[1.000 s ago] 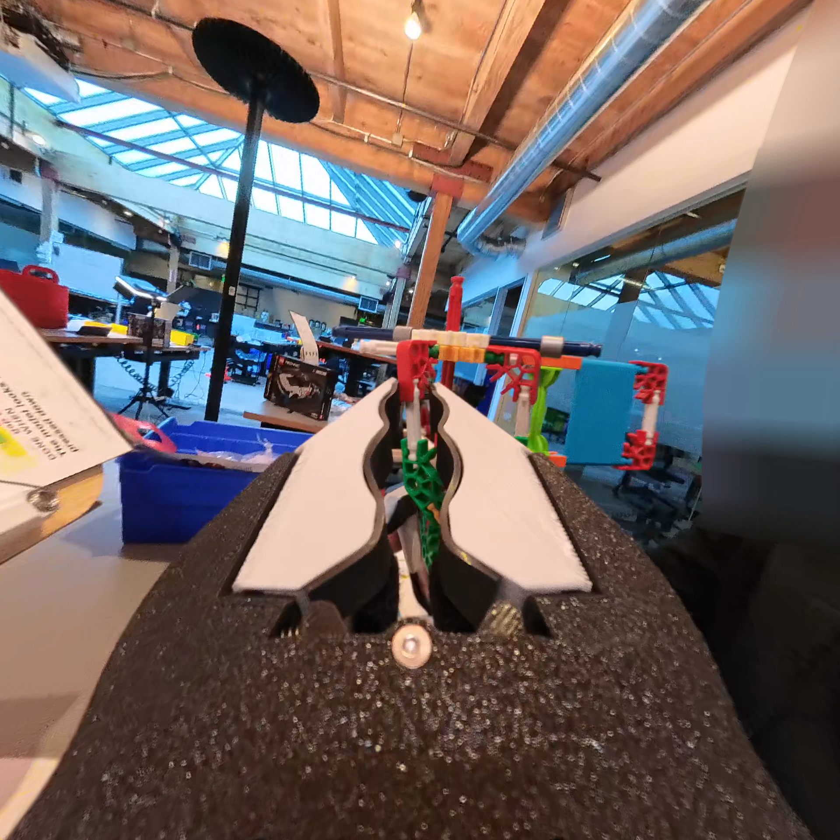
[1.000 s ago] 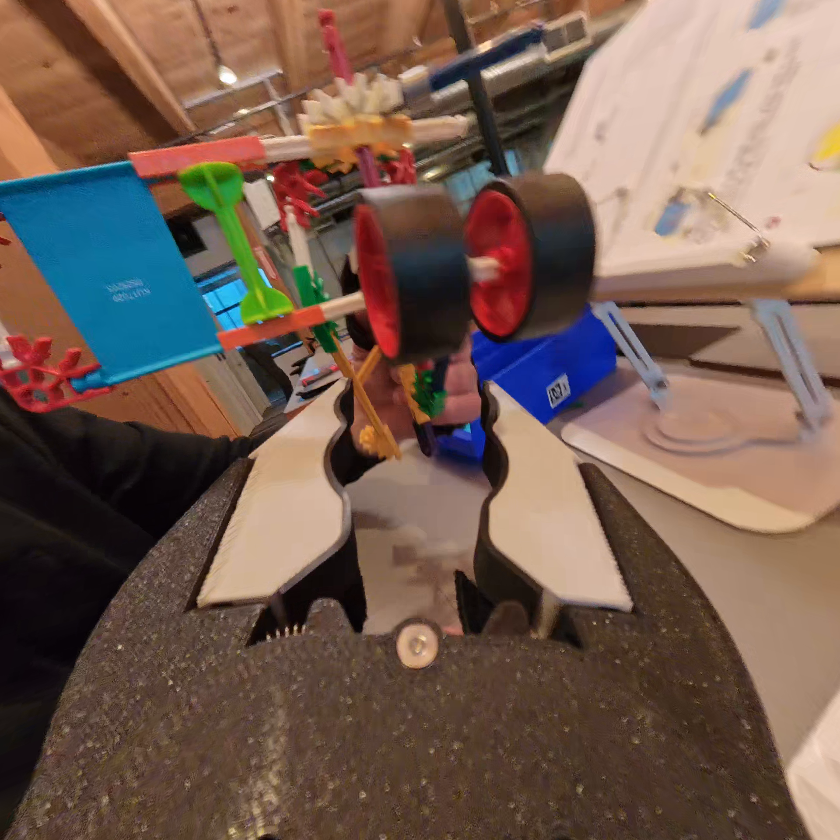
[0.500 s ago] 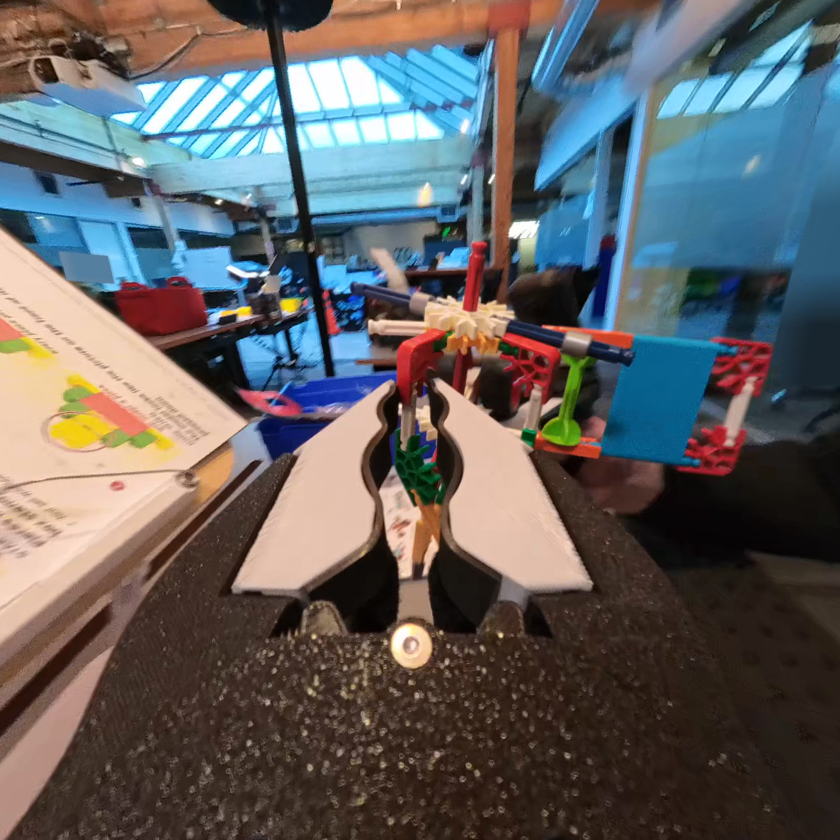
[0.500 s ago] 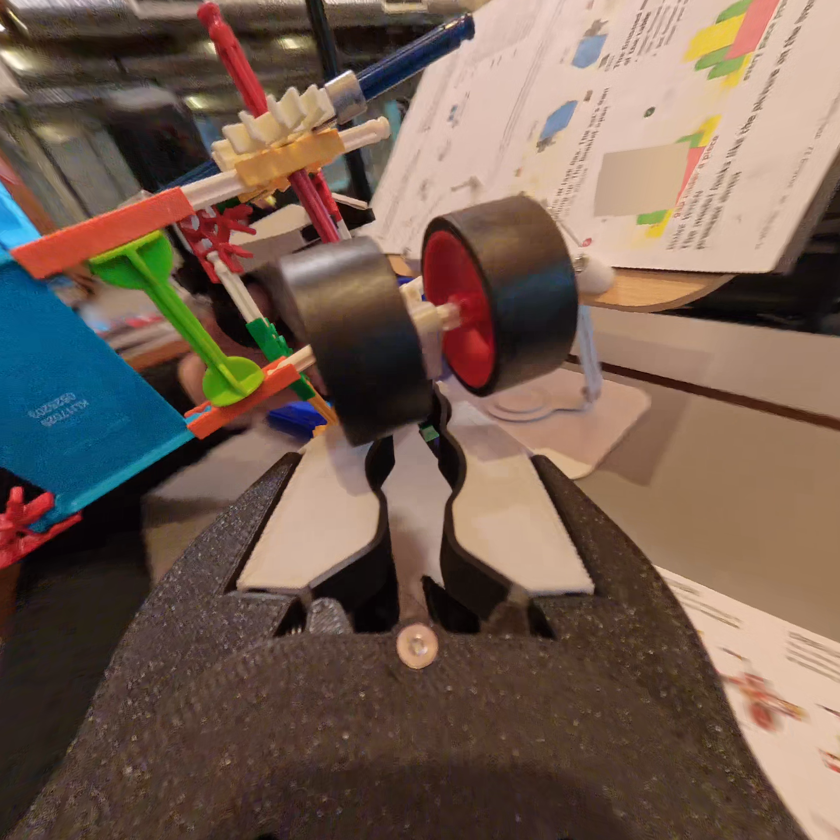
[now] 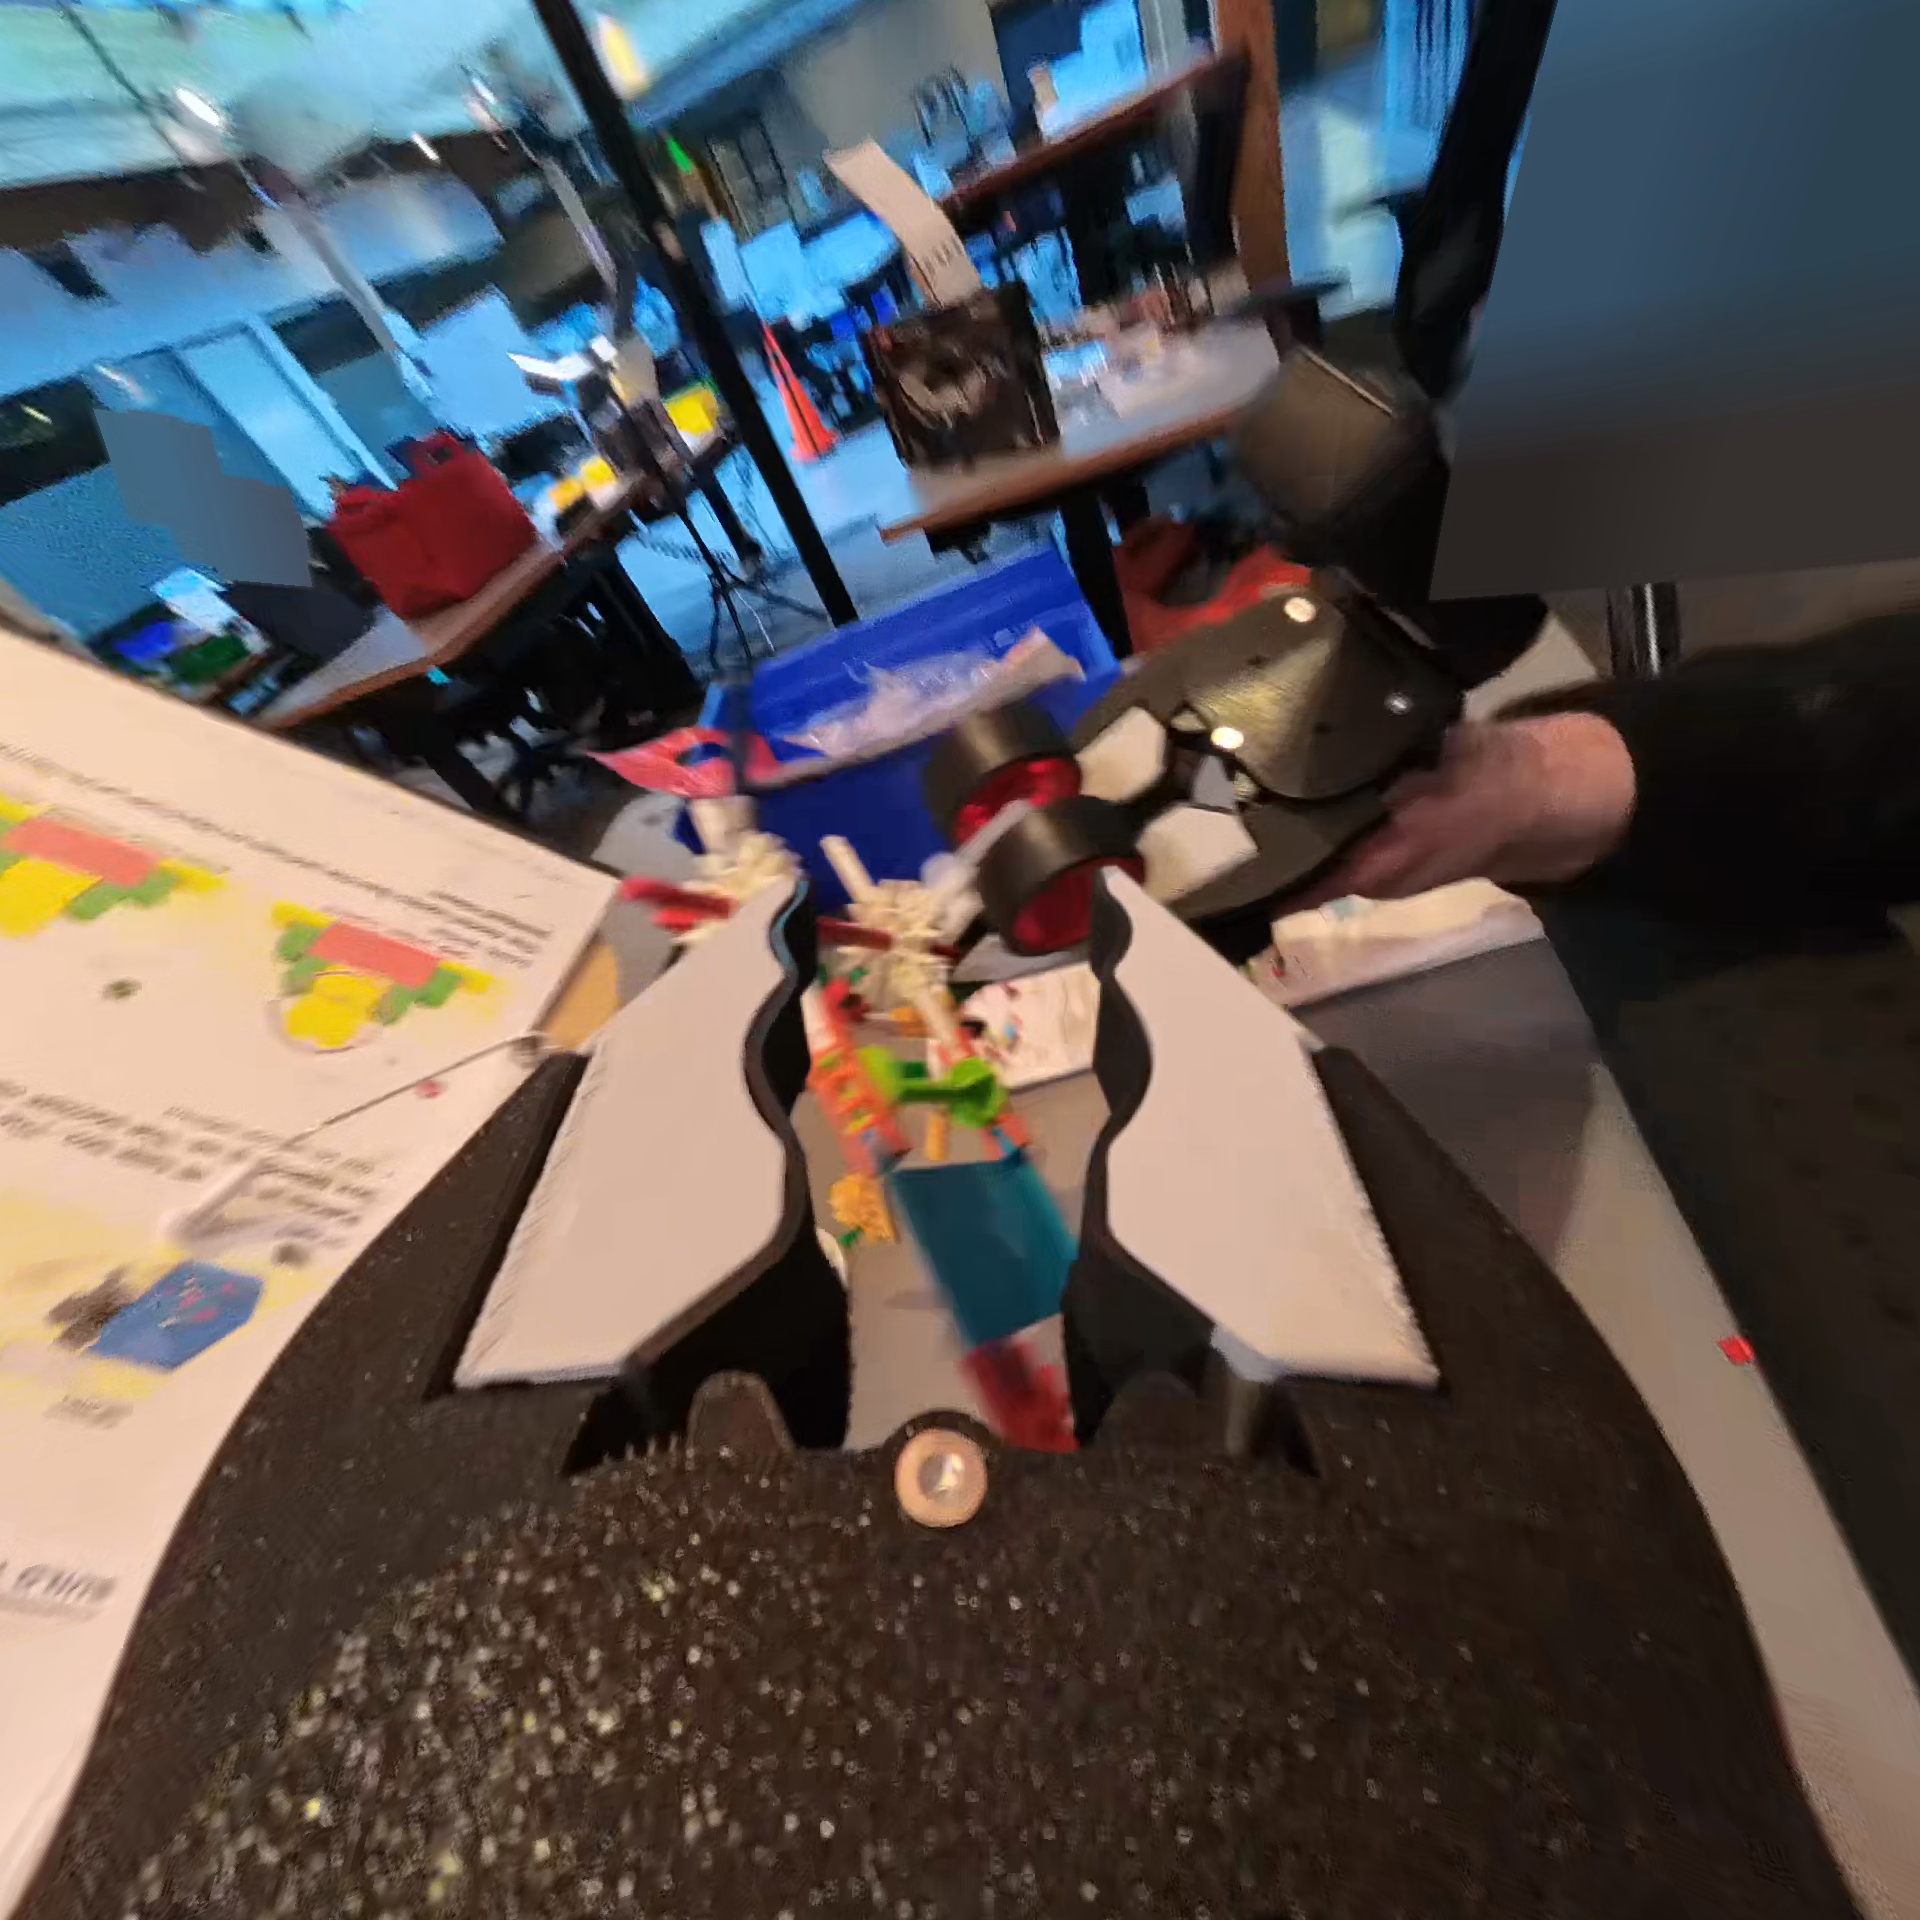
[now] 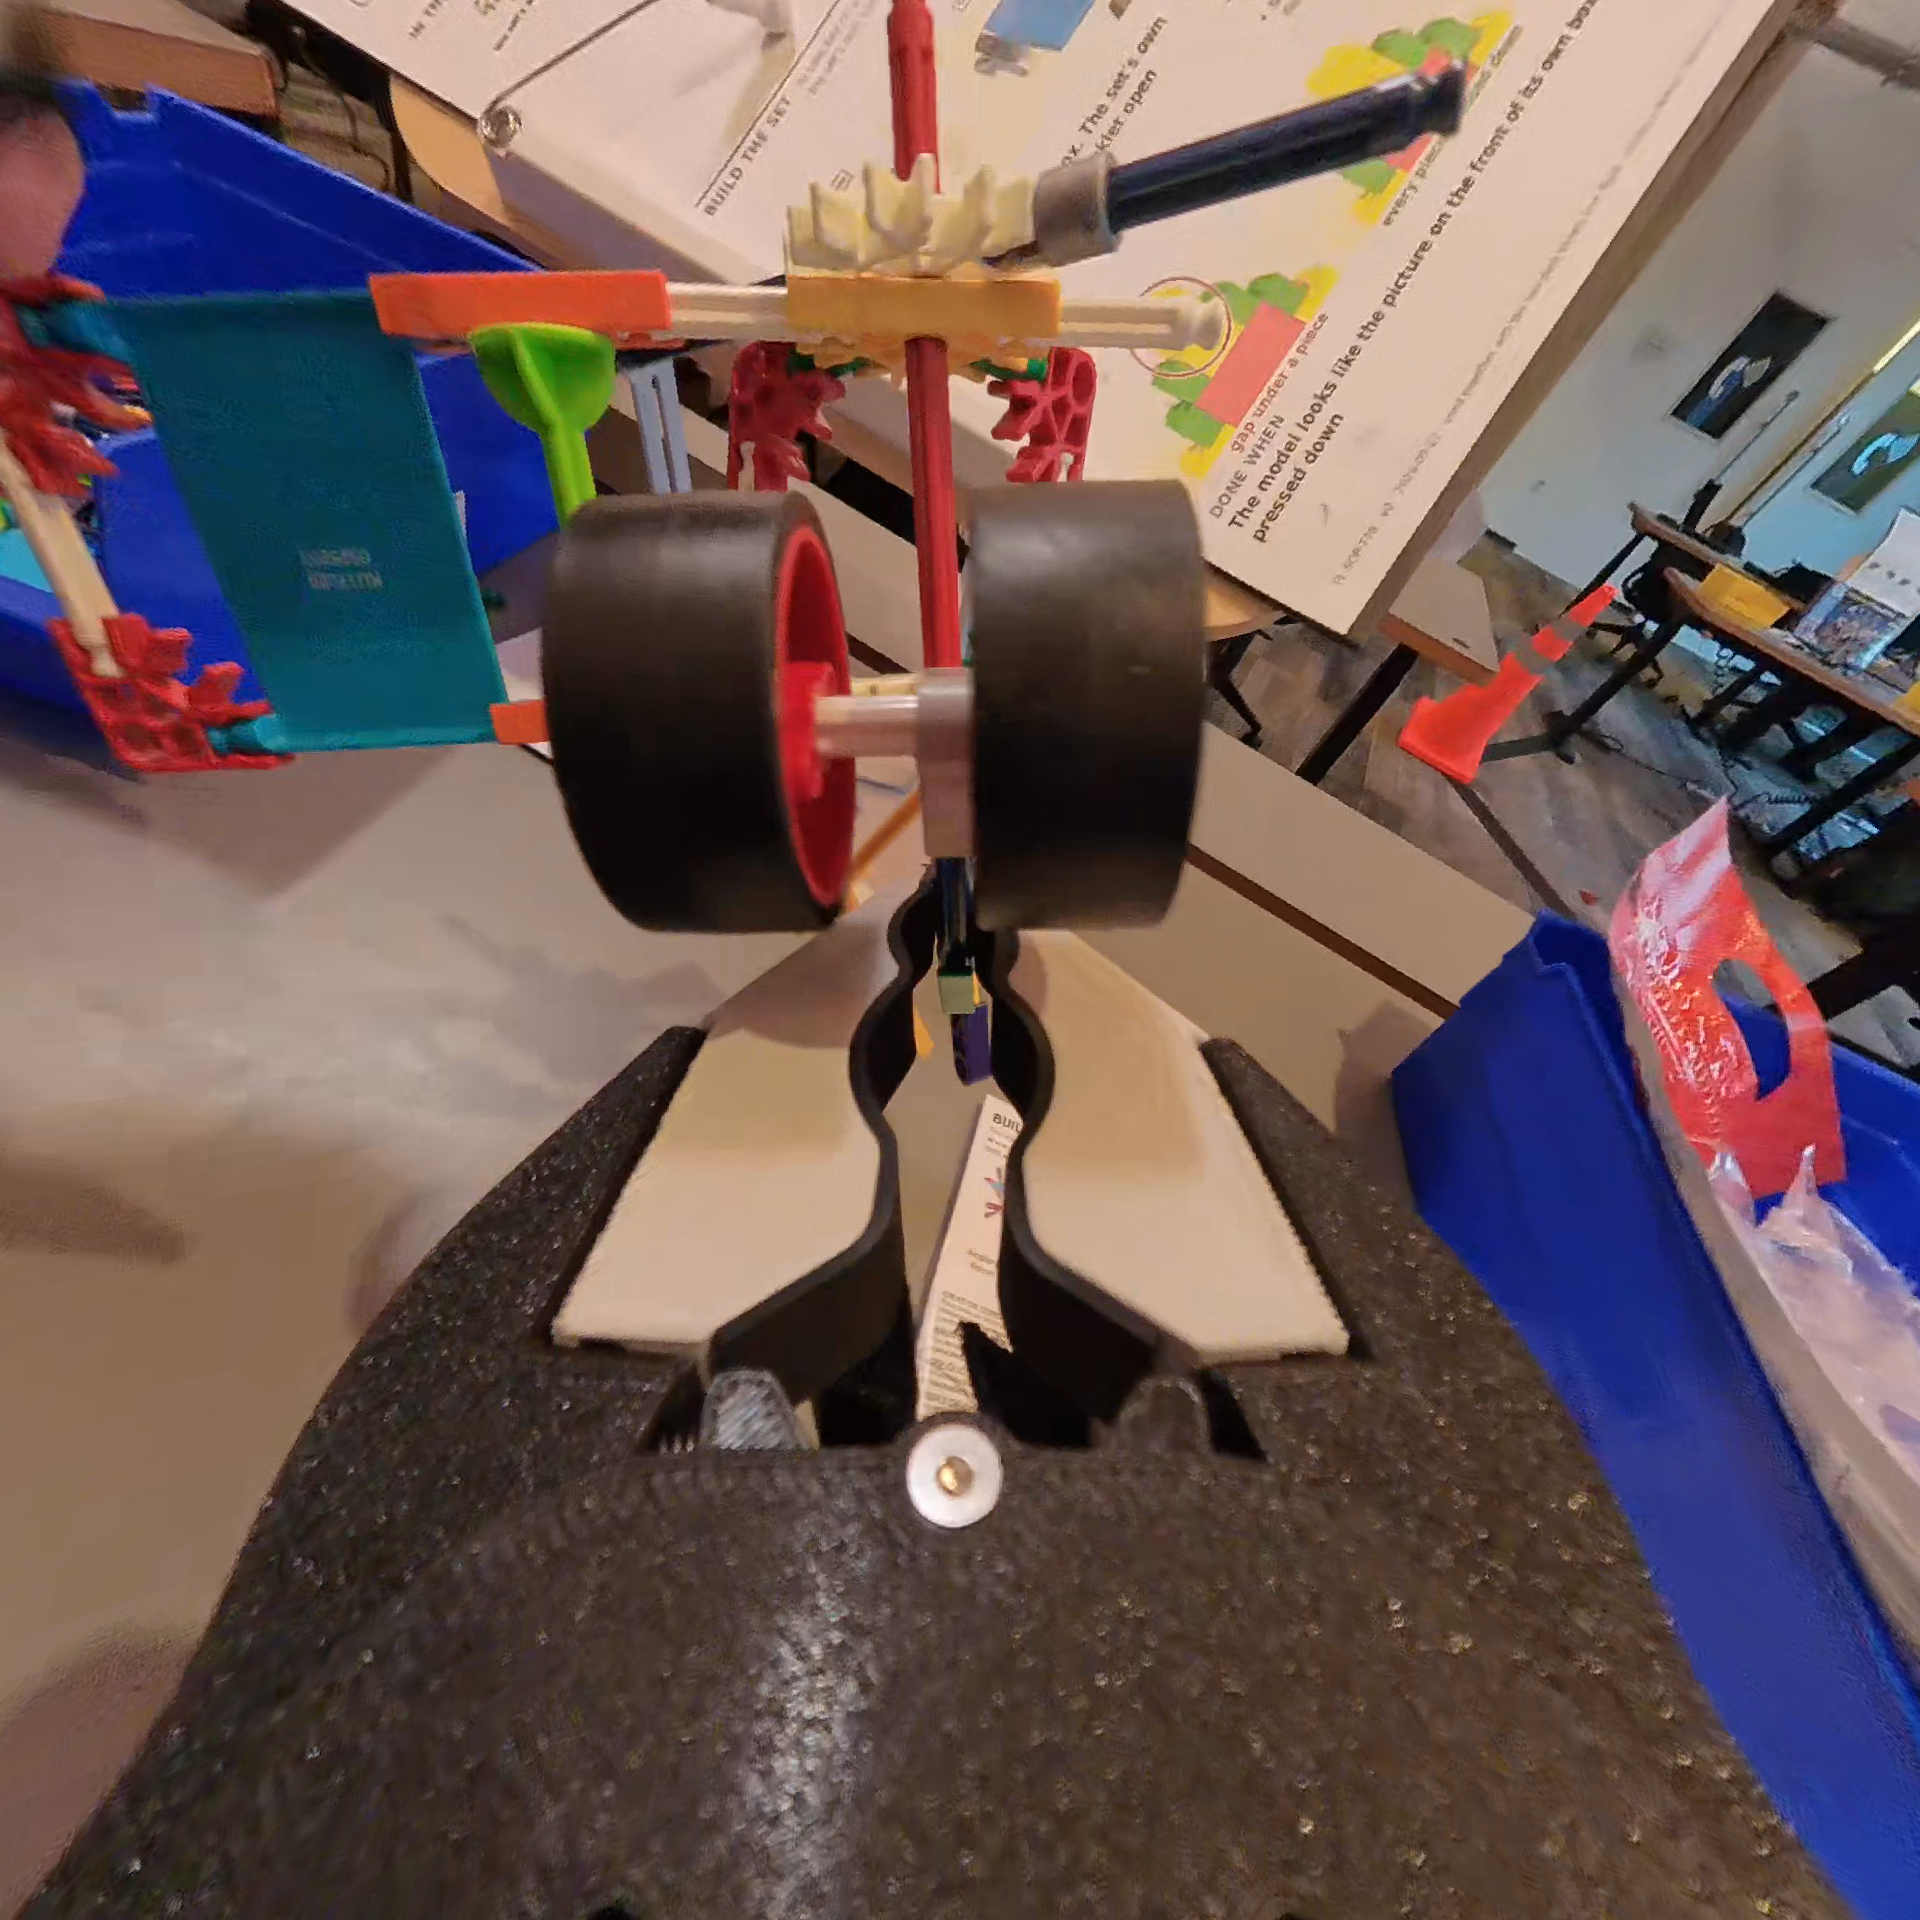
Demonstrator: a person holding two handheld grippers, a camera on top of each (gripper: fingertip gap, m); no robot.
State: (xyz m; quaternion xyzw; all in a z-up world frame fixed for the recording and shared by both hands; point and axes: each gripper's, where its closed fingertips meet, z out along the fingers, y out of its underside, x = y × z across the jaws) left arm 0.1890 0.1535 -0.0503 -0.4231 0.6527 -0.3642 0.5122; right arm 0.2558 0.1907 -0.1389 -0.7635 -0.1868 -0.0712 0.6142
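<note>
A colourful construction-toy model (image 6: 914,312) has two black wheels with red hubs (image 6: 686,717), a teal panel (image 6: 312,520), a red rod (image 6: 930,468) and a white gear (image 6: 904,223). My right gripper (image 6: 961,935) is shut on a thin piece of the model just under the wheels and holds it up above the table. In the left wrist view my left gripper (image 5: 951,904) is open and empty. The blurred model (image 5: 935,1081) shows through the gap between its fingers. The right gripper (image 5: 1288,727), in a person's hand (image 5: 1496,800), is beyond it to the right.
A printed instruction sheet on a tilted wooden board (image 6: 1247,208) stands close behind the model, and is at the left in the left wrist view (image 5: 260,987). Blue bins stand at the right (image 6: 1558,1247) and at the left (image 6: 208,239). The grey table (image 6: 312,1039) lies below. Some 12 cm of space lies between my two pairs of fingers.
My left gripper opened and let go of the model. My right gripper shut on the model under the wheels. Both views tilted down toward the table.
</note>
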